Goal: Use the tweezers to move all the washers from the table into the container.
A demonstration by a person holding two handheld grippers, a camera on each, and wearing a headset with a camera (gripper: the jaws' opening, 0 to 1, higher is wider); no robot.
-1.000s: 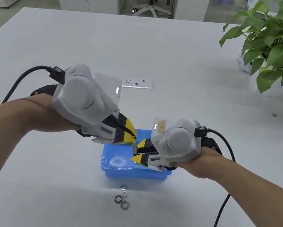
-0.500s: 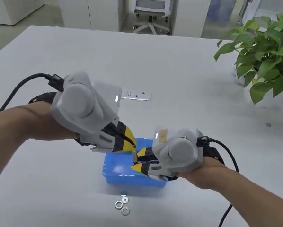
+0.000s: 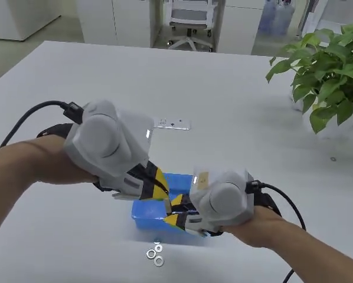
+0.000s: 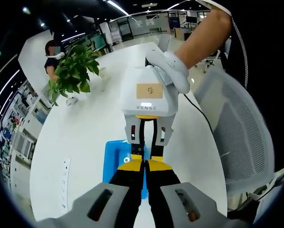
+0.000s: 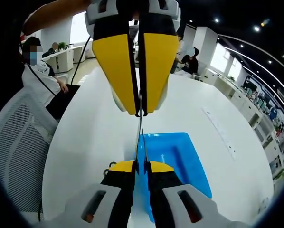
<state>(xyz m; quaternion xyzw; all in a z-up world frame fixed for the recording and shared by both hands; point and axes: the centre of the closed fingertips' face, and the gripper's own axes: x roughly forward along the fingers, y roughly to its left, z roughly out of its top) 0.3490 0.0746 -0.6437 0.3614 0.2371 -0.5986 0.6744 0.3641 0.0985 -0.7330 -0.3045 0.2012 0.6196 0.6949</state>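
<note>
Seeing one table (image 3: 224, 106), one blue container (image 3: 146, 216) on it. Two grippers meet nose to nose above it: left gripper (image 3: 163, 190) and right gripper (image 3: 172, 211), jaws narrow, both pinching one tweezers (image 5: 140, 133). Three washers (image 3: 156, 254) lie on table, just beside container.

In the head view I could make out little of the blue container (image 3: 144, 213), because the left gripper (image 3: 159, 184) and right gripper (image 3: 176, 213) covered most of it. In the right gripper view the tweezers (image 5: 141, 124) were a thin line, and both ends vanished inside the two sets of jaws. The washers (image 3: 156, 254) were too small for me to count with confidence. The plant (image 3: 327, 73) was cut off by the right edge.
</note>
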